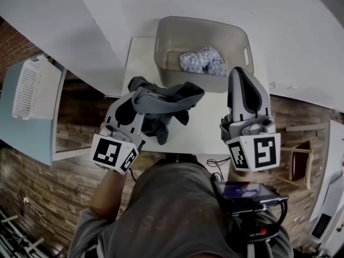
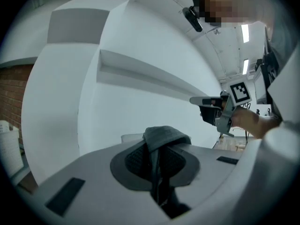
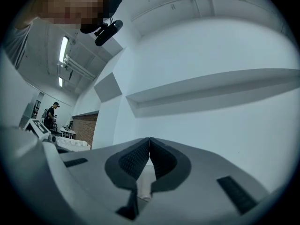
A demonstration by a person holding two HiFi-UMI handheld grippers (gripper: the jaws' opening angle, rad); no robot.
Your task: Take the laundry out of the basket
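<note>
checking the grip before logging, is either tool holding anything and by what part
The left tool pinches a dark grey garment by a bunched fold; the rest drapes over its jaws. The right tool is shut and empty.

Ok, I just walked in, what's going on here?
A person is emptying a laundry basket with two handheld grippers. The left gripper is shut on a dark grey garment, held over the white table. The right gripper is shut and empty. A pale patterned cloth lies in the basket.
</note>
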